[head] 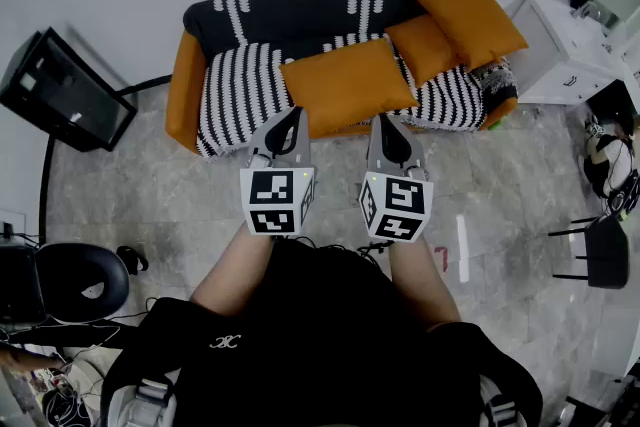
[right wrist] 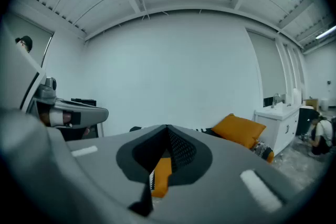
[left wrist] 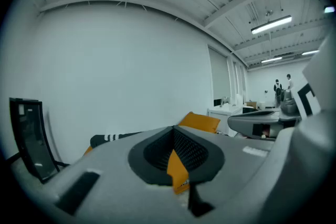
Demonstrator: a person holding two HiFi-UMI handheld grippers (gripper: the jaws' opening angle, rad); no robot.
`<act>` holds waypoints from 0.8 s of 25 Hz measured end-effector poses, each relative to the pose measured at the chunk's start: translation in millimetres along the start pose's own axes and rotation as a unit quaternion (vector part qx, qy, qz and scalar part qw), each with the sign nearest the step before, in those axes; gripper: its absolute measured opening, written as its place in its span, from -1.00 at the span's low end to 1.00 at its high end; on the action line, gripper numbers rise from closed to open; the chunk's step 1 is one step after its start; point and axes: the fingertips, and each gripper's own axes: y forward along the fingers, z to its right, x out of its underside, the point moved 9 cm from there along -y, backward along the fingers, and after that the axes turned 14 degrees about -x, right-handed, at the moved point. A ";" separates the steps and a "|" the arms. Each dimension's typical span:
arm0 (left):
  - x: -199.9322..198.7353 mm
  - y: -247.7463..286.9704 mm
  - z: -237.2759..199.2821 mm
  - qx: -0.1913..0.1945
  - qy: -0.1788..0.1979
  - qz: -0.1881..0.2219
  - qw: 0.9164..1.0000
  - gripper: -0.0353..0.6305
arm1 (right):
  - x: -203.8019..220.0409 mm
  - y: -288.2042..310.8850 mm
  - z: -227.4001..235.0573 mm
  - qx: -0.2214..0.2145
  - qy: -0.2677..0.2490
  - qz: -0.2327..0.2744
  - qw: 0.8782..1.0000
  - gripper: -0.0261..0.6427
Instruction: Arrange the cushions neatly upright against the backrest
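A sofa [head: 235, 90] with orange arms and a black-and-white striped cover stands against the far wall. A large orange cushion [head: 345, 85] lies flat on its seat. A smaller orange cushion [head: 425, 45] lies to the right of it. A third orange cushion [head: 468, 13] [left wrist: 199, 122] [right wrist: 239, 131] leans at the sofa's right end. My left gripper [head: 291, 116] [left wrist: 175, 130] is shut and empty, its tip in front of the large cushion's near edge. My right gripper [head: 386, 123] [right wrist: 167, 128] is shut and empty beside it, also short of the sofa.
A black screen on a stand [head: 65, 90] is left of the sofa, and a white cabinet [head: 560, 50] is to its right. A black stool [head: 80, 280] sits at the near left, a black chair [head: 605, 250] at the right. Grey tiled floor lies before the sofa.
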 end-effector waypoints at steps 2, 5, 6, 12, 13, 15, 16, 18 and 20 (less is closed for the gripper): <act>1.3 -0.5 -1.4 0.001 -0.014 -0.003 1.000 -0.87 | 2.7 -3.7 1.1 0.004 -0.001 -0.006 1.000 -0.90; 4.5 1.2 -3.6 0.007 -0.037 -0.014 0.999 -0.87 | 4.8 -7.6 2.4 0.008 -0.002 -0.008 1.000 -0.90; 5.7 2.7 -4.3 0.009 -0.044 -0.020 0.999 -0.87 | 4.5 -9.0 3.1 0.009 -0.001 -0.006 1.000 -0.90; 8.3 10.5 -1.3 0.001 -0.024 -0.027 0.999 -0.87 | -0.3 -12.9 9.7 0.024 0.008 0.007 1.000 -0.90; 8.6 11.1 -0.4 0.004 -0.025 -0.029 0.999 -0.87 | 0.1 -12.1 9.8 0.026 0.008 0.005 1.000 -0.89; 11.0 11.1 1.0 0.013 -0.040 -0.039 0.998 -0.87 | 2.6 -11.4 9.9 0.027 0.011 0.000 1.000 -0.89; 13.0 11.2 1.7 0.017 -0.047 -0.045 0.998 -0.87 | 4.0 -11.5 10.6 0.029 0.013 -0.001 1.000 -0.89; 17.2 13.2 3.6 0.019 -0.055 -0.055 0.997 -0.87 | 5.2 -11.8 14.6 0.036 0.014 -0.001 0.999 -0.89; 20.3 17.3 4.5 0.019 -0.057 -0.060 0.996 -0.87 | 4.6 -10.2 20.5 0.043 0.016 0.001 0.999 -0.89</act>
